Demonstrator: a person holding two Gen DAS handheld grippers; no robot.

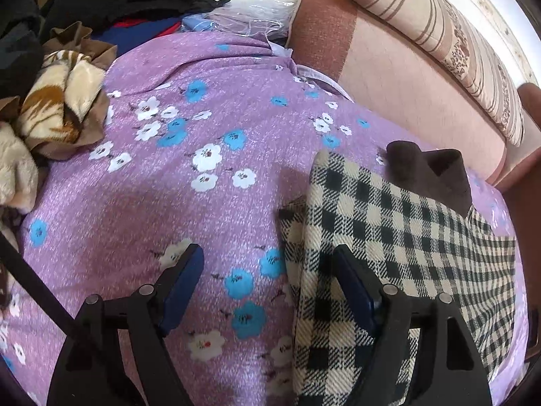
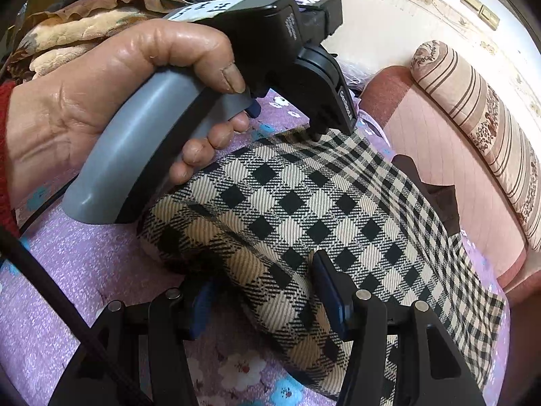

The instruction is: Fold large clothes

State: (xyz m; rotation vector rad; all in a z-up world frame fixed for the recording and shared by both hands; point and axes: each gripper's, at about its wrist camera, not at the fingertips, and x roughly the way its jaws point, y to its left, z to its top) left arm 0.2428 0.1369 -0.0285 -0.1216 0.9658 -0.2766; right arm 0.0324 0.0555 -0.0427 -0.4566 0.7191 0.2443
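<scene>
A checked black-and-cream coat lies folded at lower right on the floral purple bedspread. Left tongs and right tongs gape open, empty, straddling its folded edge. Likely next: pinch, fold again.

Left gripper: two black angular plastic arms with round silver pivot pins, each finger faced with a dark blue pad, and a thin black cable at its left side. Right gripper: same black arms, silver pins and blue pads. Left hand: bare, creased, weathered skin, short nails, red knitted sleeve cuff; its gripper body shows a curved grey handle, black housing and a white handwritten label.
</scene>
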